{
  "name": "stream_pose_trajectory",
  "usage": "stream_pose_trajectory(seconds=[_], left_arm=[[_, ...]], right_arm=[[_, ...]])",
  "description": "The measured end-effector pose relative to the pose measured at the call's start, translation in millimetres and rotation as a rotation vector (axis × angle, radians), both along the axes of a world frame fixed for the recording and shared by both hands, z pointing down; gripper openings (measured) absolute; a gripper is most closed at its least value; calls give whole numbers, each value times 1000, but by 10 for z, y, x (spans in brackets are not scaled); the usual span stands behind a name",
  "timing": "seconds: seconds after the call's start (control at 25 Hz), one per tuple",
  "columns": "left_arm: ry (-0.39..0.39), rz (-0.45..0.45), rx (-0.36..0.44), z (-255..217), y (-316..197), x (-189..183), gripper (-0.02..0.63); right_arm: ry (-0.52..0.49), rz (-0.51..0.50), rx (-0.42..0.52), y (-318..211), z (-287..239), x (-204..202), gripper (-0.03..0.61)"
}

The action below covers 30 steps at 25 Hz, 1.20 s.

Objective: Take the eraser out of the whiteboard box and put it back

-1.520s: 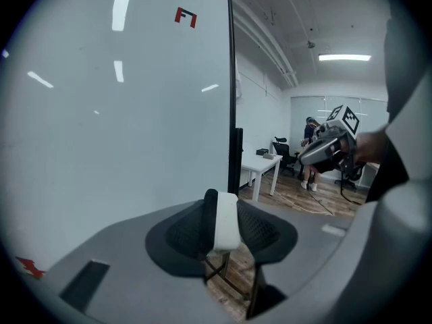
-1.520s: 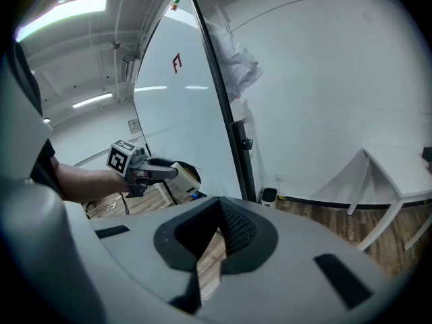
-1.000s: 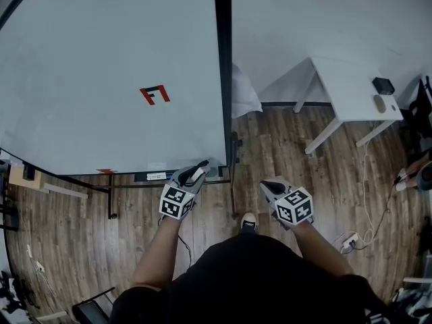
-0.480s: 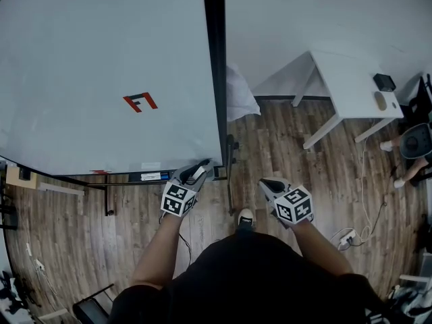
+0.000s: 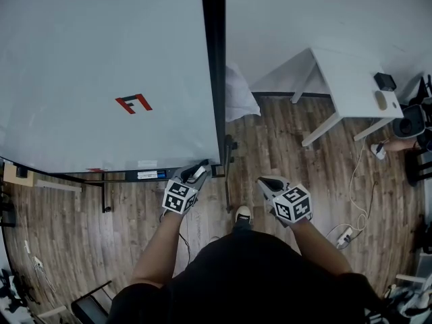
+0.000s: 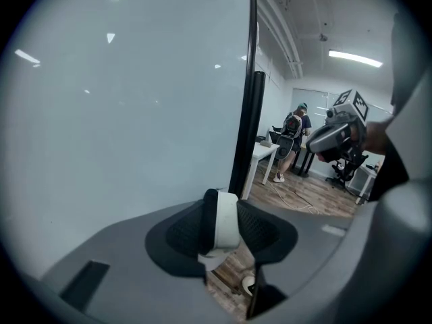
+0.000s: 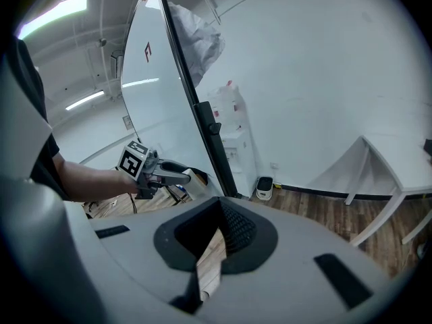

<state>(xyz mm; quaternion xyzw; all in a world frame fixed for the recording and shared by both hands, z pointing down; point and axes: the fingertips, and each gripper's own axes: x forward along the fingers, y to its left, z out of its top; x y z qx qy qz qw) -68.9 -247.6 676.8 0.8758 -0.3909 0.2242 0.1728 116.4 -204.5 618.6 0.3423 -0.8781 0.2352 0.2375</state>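
My left gripper [image 5: 196, 173] is shut on a white eraser [image 6: 227, 223] with a dark felt side; the eraser stands upright between the pads. In the head view the eraser [image 5: 199, 171] hangs at the lower right corner of the whiteboard [image 5: 101, 66], just over the black tray [image 5: 150, 175] along its bottom edge. The right gripper [image 5: 266, 183] hovers over the wood floor to the right of the board's black frame post [image 5: 213, 73], with its jaws together and nothing between them. From the right gripper view, the left gripper [image 7: 177, 175] shows beside the board.
A white table [image 5: 351, 90] with small dark items stands at the right. White cloth [image 5: 239, 96] hangs behind the board's edge. Cables and a power strip [image 5: 344, 233] lie on the floor. A seated person [image 5: 413, 123] is at far right; another person [image 6: 293, 130] stands by desks.
The left gripper with the eraser has sunk slightly toward the tray. The head view has shifted, so the board sits further left. The right gripper has barely moved.
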Motion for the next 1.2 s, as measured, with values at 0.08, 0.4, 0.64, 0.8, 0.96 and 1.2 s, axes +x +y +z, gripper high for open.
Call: stream_pose_trajectory(seconds=[0.08,0.4,0.64,0.8,0.96,1.2], left_arm=[[-1,-5,-8,31,-12,-6,153],[-25,-6,-39,165,-50,12,154],[-34,-11,-72,244,-64,34,156],[-44,-9,-78,280,-73,51,158],[-51,-9,-83,311,-78,52,158],[-67,-6,-97,379,-81,61,160]], right_arm=[[1,1,-2,-7,8,9,-5],[-2,5,-7,-16,30,27,-5],[-1,9,-8,-8,27,42,-5],[1,16,-8,-18,24,67,-5],[2,18,-8,-5,33,78,-5],[6,23,-14,19,63,115,-5]])
